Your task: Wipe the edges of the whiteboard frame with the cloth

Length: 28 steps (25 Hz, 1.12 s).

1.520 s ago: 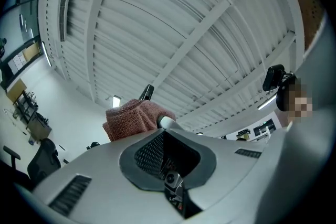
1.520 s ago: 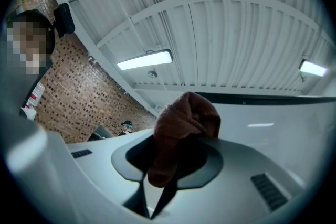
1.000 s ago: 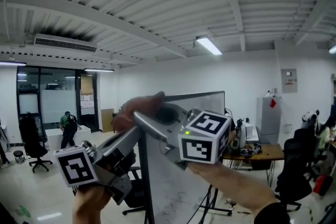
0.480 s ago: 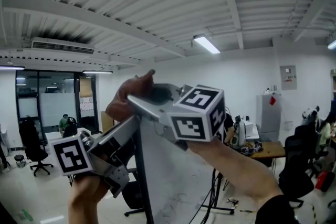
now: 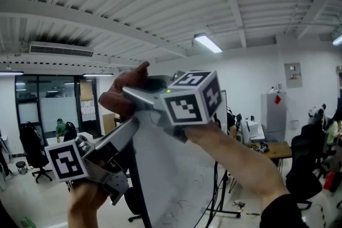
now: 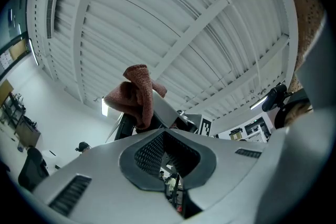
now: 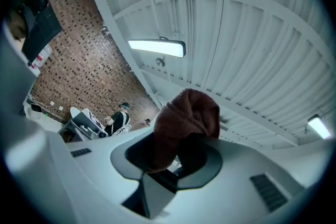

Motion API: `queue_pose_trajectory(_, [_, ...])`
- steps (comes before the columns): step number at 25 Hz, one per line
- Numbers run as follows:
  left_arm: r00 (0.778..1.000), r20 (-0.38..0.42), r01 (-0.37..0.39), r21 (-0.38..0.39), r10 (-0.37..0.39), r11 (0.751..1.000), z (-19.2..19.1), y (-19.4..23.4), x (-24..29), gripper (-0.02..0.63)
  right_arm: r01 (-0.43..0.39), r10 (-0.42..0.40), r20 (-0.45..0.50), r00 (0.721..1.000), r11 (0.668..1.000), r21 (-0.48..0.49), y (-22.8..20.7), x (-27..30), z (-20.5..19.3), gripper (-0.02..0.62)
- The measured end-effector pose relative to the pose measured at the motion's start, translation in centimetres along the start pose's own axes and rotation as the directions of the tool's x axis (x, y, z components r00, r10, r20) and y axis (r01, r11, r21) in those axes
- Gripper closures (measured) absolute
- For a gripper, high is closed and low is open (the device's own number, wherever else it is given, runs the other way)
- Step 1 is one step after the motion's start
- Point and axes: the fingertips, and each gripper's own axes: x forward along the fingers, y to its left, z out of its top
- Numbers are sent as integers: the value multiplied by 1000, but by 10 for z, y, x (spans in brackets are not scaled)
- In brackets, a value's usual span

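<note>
While the left gripper [image 5: 124, 132] had drifted only slightly toward 9 o'clock in the head view over the last second, the cloth [image 5: 124, 91] and the right gripper [image 5: 138, 97] had climbed toward 11 o'clock. They stood at the upper left corner of the whiteboard frame [image 5: 140, 189]. From this I judged that the stroke along the top edge was arriving at its end, and that the left side edge, running down toward 6 o'clock, waited next. The left fingers [image 6: 148, 157] were brought almost together, with only a thin slit between them and nothing inside. They pointed toward 1 o'clock from the marker cube [image 5: 67, 162], up at the cloth; whether they touched the frame I could not tell. The right fingers [image 7: 207, 165] were clenched on the red-brown cloth, which bulged out above them as a crumpled lump. The cloth seemed to rest on the corner, though the contact itself was hidden behind the gripper.
</note>
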Motion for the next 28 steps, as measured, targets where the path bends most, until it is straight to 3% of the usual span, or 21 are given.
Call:
queue_pose_trajectory(10, [1000, -13, -24, 38, 25, 999, -16, -10, 25, 618, -53, 57, -88, 995, 997, 48, -42, -10, -29, 474])
queue_pose_trajectory(17, [996, -9, -91, 63, 92, 994, -36, 2, 56, 618, -104, 102, -115, 988, 995, -8, -61, -18, -40, 476])
queue_pose_trajectory(28, [984, -2, -178, 88, 179, 980, -65, 43, 106, 618, -173, 171, -86, 982, 985, -22, -110, -34, -53, 477])
